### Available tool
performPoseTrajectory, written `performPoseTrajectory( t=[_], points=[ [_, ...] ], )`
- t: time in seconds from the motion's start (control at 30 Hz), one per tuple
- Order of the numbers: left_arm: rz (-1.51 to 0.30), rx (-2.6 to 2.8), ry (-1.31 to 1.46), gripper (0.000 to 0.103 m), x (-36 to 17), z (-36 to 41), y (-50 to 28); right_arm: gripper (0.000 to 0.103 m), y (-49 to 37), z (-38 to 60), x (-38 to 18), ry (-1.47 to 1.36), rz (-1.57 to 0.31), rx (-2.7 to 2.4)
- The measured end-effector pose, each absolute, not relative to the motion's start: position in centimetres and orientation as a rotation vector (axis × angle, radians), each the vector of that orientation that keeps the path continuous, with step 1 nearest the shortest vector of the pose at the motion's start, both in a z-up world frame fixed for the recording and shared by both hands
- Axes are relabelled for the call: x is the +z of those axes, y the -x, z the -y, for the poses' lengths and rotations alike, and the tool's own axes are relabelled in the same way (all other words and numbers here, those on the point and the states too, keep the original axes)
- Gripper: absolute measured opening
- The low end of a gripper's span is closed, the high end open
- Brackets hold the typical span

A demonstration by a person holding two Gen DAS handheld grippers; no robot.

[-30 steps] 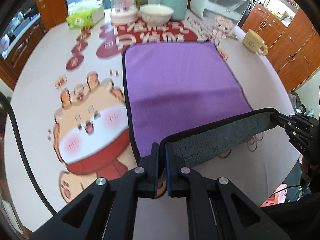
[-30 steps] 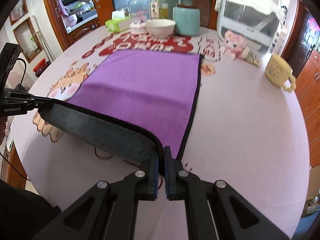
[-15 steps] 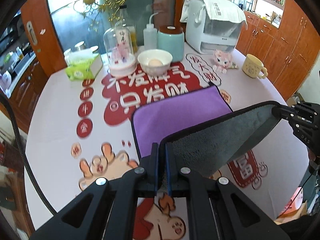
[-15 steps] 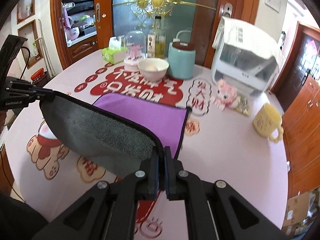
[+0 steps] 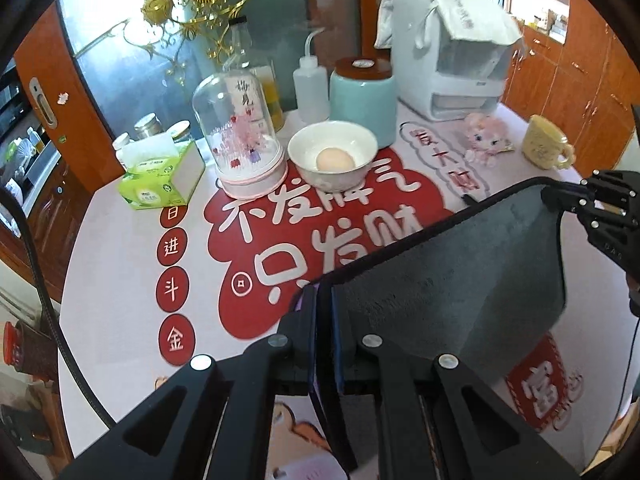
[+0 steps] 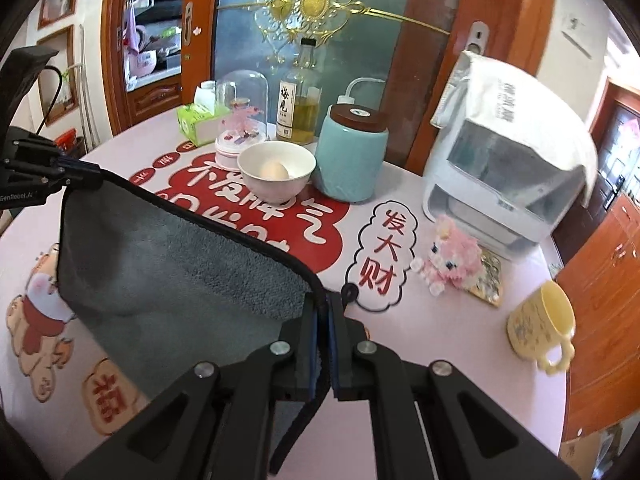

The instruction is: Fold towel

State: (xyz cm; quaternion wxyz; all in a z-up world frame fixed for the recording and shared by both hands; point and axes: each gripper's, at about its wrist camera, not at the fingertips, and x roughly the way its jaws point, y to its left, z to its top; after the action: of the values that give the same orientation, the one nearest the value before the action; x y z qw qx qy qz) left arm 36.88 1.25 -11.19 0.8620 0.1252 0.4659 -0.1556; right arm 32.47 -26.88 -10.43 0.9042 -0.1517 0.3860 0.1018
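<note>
The towel (image 5: 460,280) is purple on one face and grey on the other, with a black hem. Both grippers hold its near edge up above the table, so its grey face (image 6: 168,272) fills the view and hides the purple face. My left gripper (image 5: 325,300) is shut on the towel's left corner. My right gripper (image 6: 322,312) is shut on the right corner. Each gripper shows in the other's view, the right one (image 5: 560,196) and the left one (image 6: 86,170) at the stretched hem's far end.
On the round table's far side stand a white bowl with an egg (image 5: 333,156), a glass dome (image 5: 238,132), a tissue box (image 5: 160,178), a teal jar (image 5: 362,100), a white appliance (image 5: 452,52), a pink doll (image 6: 452,260) and a yellow mug (image 6: 540,324).
Both grippers have lifted the towel's near edge and carried it forward toward the far edge. The purple face, visible before, is now hidden behind the raised grey face.
</note>
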Motion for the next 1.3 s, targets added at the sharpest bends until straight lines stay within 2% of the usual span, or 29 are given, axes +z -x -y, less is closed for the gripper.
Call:
performPoseTrajectory(
  t=[0.23,0.3,0.37,0.4,0.43,0.47,0.5,0.53,0.83,1.03,1.17,1.3],
  points=[
    [-1.055,-0.310,-0.271,0.007,-15.2,-1.0,-40.3,0.005,-36.3,26.8,-13.3,0.286,-0.825,0.236],
    [-1.079,-0.285,-0.260,0.019,-16.1,-1.0,-40.9,0.007,-36.9,26.9,-13.9,0.271,-0.838,0.241],
    [-1.086,-0.278,-0.244,0.021,-16.6,-1.1,-41.2,0.008,-37.4,26.9,-14.7,0.254,-0.864,0.248],
    [-1.088,-0.279,-0.239,0.023,-16.7,-1.1,-41.2,0.014,-37.6,27.0,-15.0,0.252,-0.872,0.244],
    [-1.089,-0.278,-0.237,0.024,-16.7,-1.1,-41.2,0.027,-37.8,27.1,-15.4,0.247,-0.884,0.237],
    [-1.089,-0.279,-0.233,0.026,-16.7,-1.1,-41.2,0.035,-38.0,27.2,-15.6,0.241,-0.893,0.232],
    [-1.086,-0.281,-0.231,0.027,-16.6,-1.0,-41.1,0.049,-38.1,27.4,-15.7,0.230,-0.901,0.225],
    [-1.086,-0.280,-0.230,0.028,-16.5,-1.0,-41.0,0.054,-38.1,27.6,-15.8,0.220,-0.903,0.222],
    [-1.060,-0.264,-0.227,0.035,-14.2,-1.1,-39.2,0.060,-37.6,28.4,-14.6,0.189,-0.893,0.183],
    [-1.039,-0.265,-0.212,0.036,-11.4,-1.4,-36.6,0.062,-35.7,28.1,-12.3,0.158,-0.874,0.167],
    [-1.013,-0.262,-0.218,0.047,-9.4,-1.8,-33.7,0.064,-33.5,27.7,-10.7,0.136,-0.856,0.148],
    [-0.982,-0.259,-0.210,0.053,-7.5,-2.5,-30.4,0.076,-30.5,27.0,-9.0,0.117,-0.846,0.108]
  ],
)
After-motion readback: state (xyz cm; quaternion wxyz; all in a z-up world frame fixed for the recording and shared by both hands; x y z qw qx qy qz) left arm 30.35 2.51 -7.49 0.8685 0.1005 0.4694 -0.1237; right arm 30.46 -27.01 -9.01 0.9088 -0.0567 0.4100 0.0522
